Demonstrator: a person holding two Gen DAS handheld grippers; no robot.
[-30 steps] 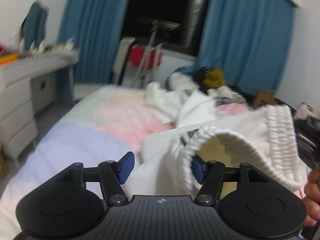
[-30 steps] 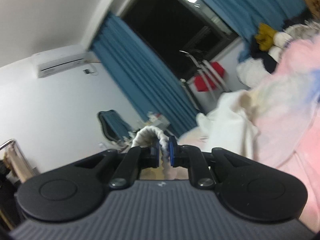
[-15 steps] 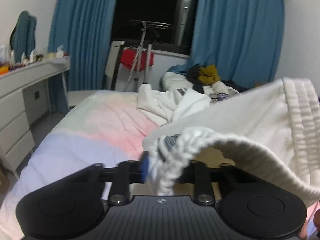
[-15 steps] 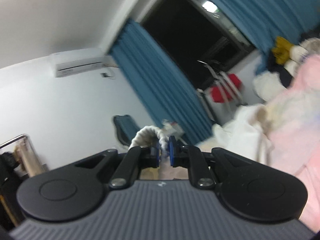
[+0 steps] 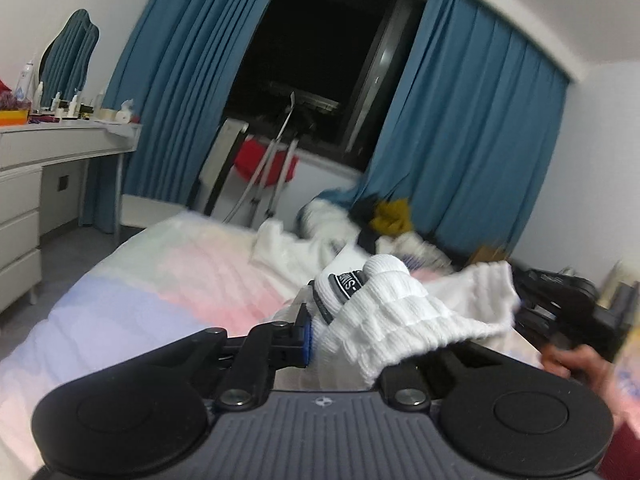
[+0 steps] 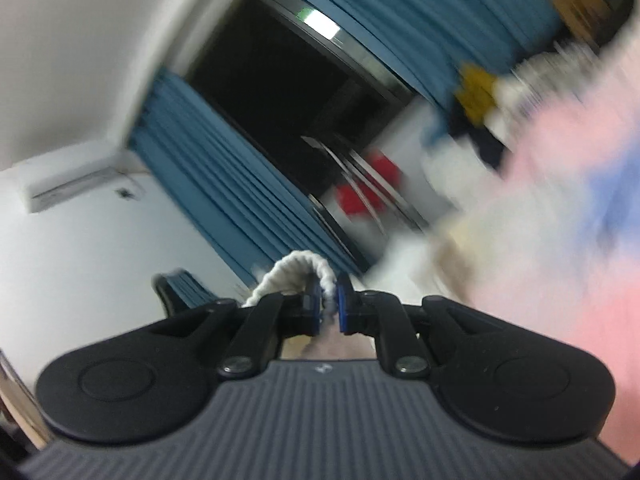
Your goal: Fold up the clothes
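A white knit garment (image 5: 400,312) with a ribbed waistband and a grey label (image 5: 346,284) hangs above the bed between my two grippers. In the left wrist view my left gripper (image 5: 340,340) is closing its jaws on the bunched waistband. Its left blue pad (image 5: 306,336) presses the cloth and the fabric hides the other finger. My right gripper (image 6: 329,308) is shut on a ribbed white edge (image 6: 296,268) of the same garment. The right gripper's black body (image 5: 568,312), held by a hand (image 5: 568,360), shows at the right of the left wrist view.
The bed (image 5: 160,288) has a pastel pink, blue and white sheet. More white clothes (image 5: 288,248) and a mixed clothes pile (image 5: 384,220) lie at its far end. A white dresser (image 5: 24,184) stands left, a chair with a red item (image 5: 264,164) by the window.
The left jaws went from wide open to closed on the waistband and the gripper rose with it. The right gripper kept its grip and swung sideways, blurring its view.
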